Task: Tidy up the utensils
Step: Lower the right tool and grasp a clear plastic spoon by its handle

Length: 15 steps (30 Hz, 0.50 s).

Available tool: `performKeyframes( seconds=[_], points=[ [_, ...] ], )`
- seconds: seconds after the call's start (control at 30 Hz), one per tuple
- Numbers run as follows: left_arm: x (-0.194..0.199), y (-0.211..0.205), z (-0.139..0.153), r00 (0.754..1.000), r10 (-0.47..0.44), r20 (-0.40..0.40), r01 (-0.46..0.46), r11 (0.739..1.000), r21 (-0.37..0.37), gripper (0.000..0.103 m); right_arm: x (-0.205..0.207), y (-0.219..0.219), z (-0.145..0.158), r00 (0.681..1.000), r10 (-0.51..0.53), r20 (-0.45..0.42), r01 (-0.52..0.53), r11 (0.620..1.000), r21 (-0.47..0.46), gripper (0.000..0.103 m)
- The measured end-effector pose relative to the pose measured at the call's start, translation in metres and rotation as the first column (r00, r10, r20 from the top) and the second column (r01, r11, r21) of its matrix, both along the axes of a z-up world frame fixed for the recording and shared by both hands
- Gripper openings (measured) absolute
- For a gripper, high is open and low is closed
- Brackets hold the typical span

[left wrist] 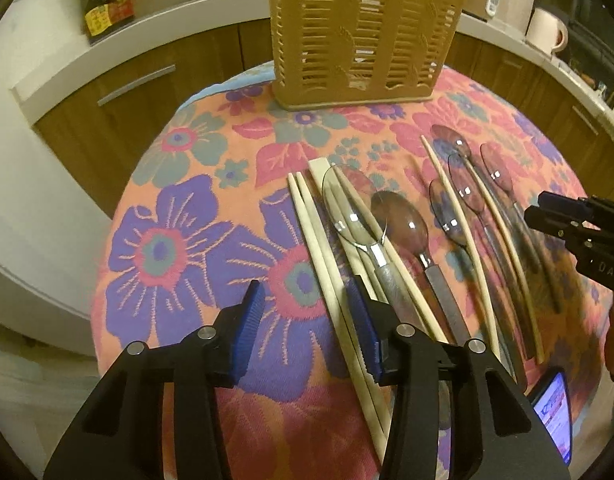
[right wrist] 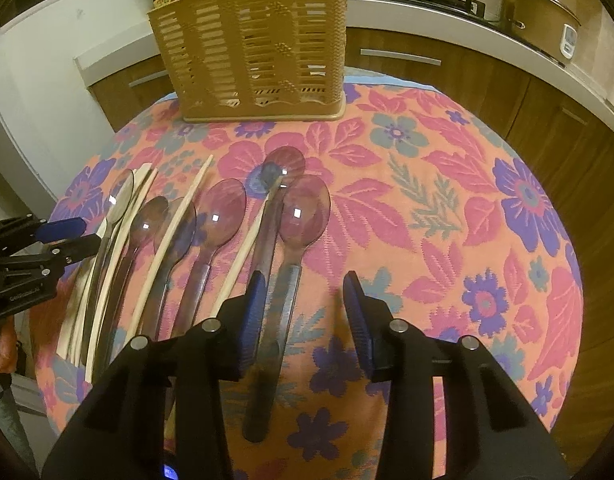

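Several translucent spoons [left wrist: 403, 224] [right wrist: 303, 216] and pale chopsticks [left wrist: 315, 232] [right wrist: 179, 224] lie side by side on a floral cloth. A tan slotted utensil basket [left wrist: 359, 32] [right wrist: 259, 44] stands upright at the far edge. My left gripper [left wrist: 307, 300] is open, low over the cloth, with the leftmost chopsticks between its blue pads [left wrist: 249, 320]. My right gripper [right wrist: 303, 292] is open above the rightmost spoon's handle [right wrist: 285, 308]. Each gripper shows at the edge of the other view, the right gripper [left wrist: 567, 224] and the left gripper [right wrist: 63, 232].
The round table's floral cloth [right wrist: 447, 208] has bare room to the right and to the left [left wrist: 167, 240]. A phone with a lit screen [left wrist: 555, 412] lies at the near edge. Wooden cabinets [right wrist: 467, 76], a white counter with bottles [left wrist: 107, 0] and a pot [right wrist: 547, 20] stand behind.
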<state>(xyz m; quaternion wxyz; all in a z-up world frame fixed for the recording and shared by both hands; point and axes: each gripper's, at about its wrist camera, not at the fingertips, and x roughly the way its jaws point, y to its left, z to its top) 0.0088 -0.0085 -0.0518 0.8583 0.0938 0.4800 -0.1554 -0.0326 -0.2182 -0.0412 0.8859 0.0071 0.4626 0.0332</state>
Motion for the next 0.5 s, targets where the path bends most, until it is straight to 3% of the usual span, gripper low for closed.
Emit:
performKeyframes(
  seconds=[0.17,0.3,0.5],
  points=[
    [0.001,0.001,0.002,1.0,0.002,-0.019,-0.002,1.0,-0.007,0.036,0.006,-0.006,-0.001,0.999,0.011,-0.045,-0.009,0.999,0.051,0.026],
    [0.003,-0.008,0.0,1.0,0.0,0.001,0.0,0.999,0.041,0.033,0.014,-0.012,-0.006,0.994,0.017,-0.107,-0.004,0.993,0.117,0.023],
    [0.005,-0.015,0.001,1.0,-0.024,0.011,0.023,0.996,0.082,0.022,0.031,-0.007,-0.007,0.99,0.006,-0.142,0.006,0.996,0.089,0.017]
  ],
)
